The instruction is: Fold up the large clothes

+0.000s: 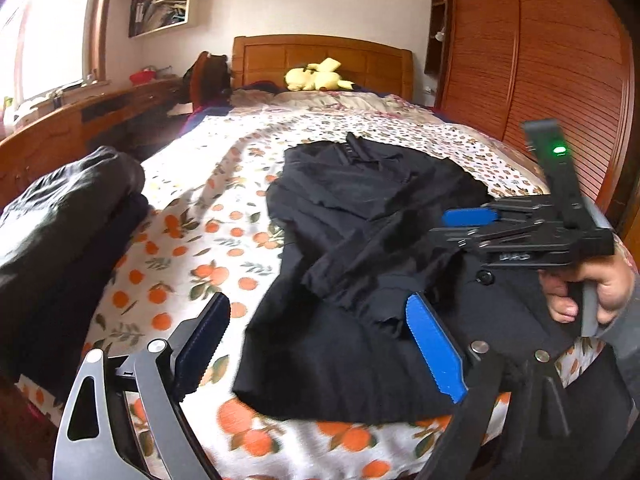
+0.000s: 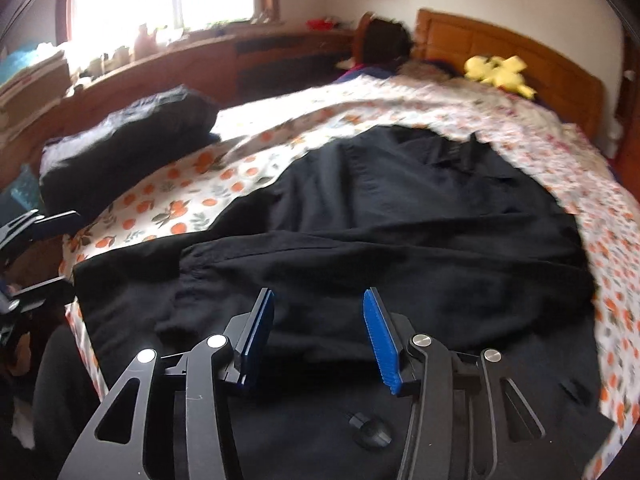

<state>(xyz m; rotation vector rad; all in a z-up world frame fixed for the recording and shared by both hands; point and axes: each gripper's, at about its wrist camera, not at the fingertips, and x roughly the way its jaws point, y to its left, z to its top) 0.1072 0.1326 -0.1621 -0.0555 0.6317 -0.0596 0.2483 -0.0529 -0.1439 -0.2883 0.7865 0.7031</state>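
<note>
While both grippers hang over a black garment on a bed, this is how things lie:

Left gripper (image 1: 320,340): jaws spread wide, blue-padded fingers (image 1: 434,346) standing over the garment's near hem, nothing pinched between them.

Right gripper (image 2: 318,340): jaws partly apart, blue pads clear of the cloth, nothing between them; in the left wrist view it hangs over the garment's right side, gripped by a hand (image 1: 592,292).

Black garment (image 2: 400,220): spread flat on the bedspread, a sleeve (image 1: 352,256) folded across its middle, collar end towards the headboard, a button (image 2: 370,432) at its near edge.

Bedspread (image 1: 208,240): white, printed with oranges, showing on both sides of the garment.

Dark folded pile (image 1: 68,216): left of the garment, well apart from it.

Yellow plush toy (image 1: 316,76): beyond the garment, against the wooden headboard (image 1: 320,50).
</note>
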